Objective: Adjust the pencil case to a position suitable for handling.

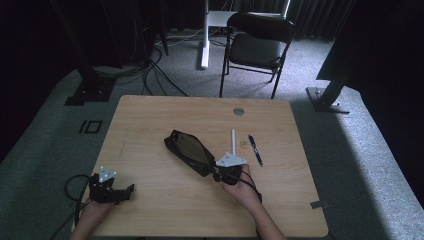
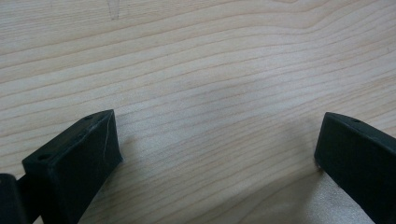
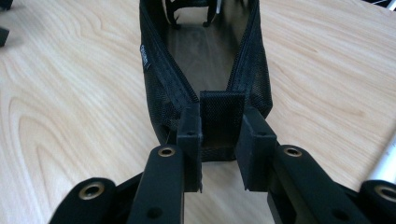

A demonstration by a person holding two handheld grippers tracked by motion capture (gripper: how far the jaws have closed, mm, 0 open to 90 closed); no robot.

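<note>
Pouch [image 3: 205, 60]: black mesh, black zipper edging, small tag with pale lettering on side. Surface [image 1: 150, 125]: pale wood, wavy grain. Right claw [image 3: 222, 144]: black, brass-coloured rivets. Left claw [image 2: 215, 154]: matte black. Pen [image 1: 255, 149]: blue. Stick [image 1: 233, 141]: white. Chair [image 1: 257, 47]: black. Floor [image 1: 350, 150]: grey carpet.

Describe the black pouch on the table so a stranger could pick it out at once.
Start at the wooden table. Near its middle lies a black mesh pouch, long and tapered, its zipper open. The right gripper pinches the fabric tab at its near end. Unlike the thin white stick and blue pen beside it, it is broad, dark and soft.
</note>
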